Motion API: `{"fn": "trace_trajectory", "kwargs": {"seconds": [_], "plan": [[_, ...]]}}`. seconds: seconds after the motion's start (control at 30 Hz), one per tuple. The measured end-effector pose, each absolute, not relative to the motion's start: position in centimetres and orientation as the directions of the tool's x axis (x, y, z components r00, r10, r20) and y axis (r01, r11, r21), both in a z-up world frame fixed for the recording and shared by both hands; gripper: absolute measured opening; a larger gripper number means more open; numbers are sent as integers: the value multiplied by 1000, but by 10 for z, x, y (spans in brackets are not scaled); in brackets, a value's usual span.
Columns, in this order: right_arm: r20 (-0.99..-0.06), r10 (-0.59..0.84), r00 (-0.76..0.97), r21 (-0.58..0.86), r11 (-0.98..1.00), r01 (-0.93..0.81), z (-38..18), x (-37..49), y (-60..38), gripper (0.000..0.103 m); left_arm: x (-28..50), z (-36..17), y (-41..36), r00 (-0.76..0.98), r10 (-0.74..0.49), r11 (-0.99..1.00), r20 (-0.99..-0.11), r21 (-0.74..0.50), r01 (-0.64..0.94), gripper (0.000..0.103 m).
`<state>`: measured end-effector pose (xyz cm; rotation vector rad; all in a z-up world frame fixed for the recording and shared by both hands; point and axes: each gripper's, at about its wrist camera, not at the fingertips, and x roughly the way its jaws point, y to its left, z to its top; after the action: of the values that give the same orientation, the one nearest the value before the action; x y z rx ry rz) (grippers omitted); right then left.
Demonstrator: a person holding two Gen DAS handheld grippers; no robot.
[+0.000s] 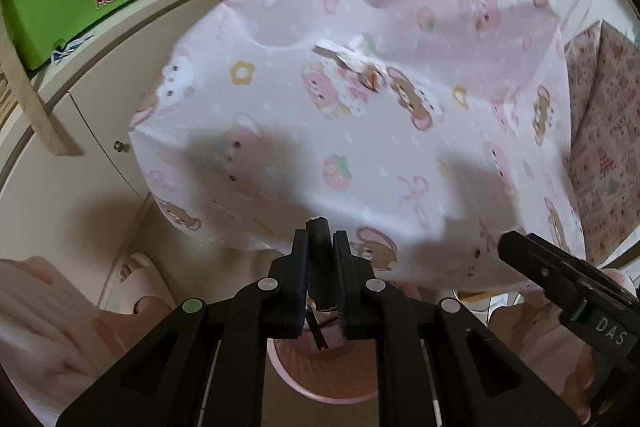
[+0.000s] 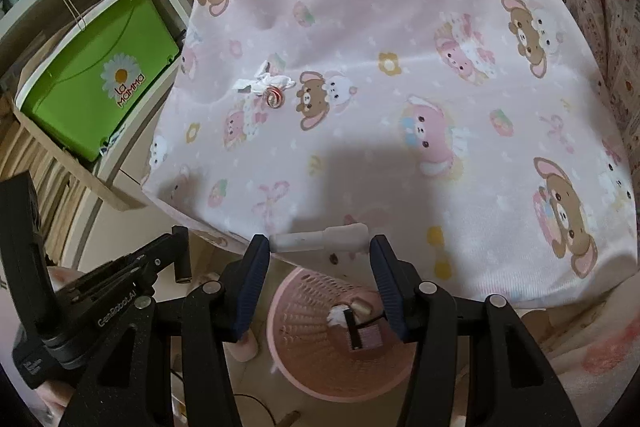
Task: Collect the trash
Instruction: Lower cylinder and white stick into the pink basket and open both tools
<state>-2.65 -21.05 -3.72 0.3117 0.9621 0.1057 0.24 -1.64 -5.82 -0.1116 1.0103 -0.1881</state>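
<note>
Currently your left gripper is clamped on a dark stick-like piece, your right gripper spans a white tube over the pink basket (already holding scraps), and the crumpled wrapper remains on the bedsheet.

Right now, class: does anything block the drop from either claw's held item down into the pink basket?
Nothing visible does. The left claw grips a dark stick and the right claw a white tube, both above the open pink basket, clear of the sheet's edge.
</note>
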Motion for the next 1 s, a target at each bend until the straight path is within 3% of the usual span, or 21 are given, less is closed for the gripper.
{"fn": "trace_trajectory", "kwargs": {"seconds": [0.27,0.7,1.0], "plan": [[-821,357,446,369,927,-62,-67,-32,-213,55,0,-80,-28,435,-272,960,-859,-213,180,11],[-911,197,363,185,980,-67,-119,-41,-182,55,6,-154,-32,256,-314,946,-914,-278,165,11],[-939,126,320,122,992,-35,-151,-38,-185,55,17,-203,-47,140,-257,960,-956,-236,149,13]]}}
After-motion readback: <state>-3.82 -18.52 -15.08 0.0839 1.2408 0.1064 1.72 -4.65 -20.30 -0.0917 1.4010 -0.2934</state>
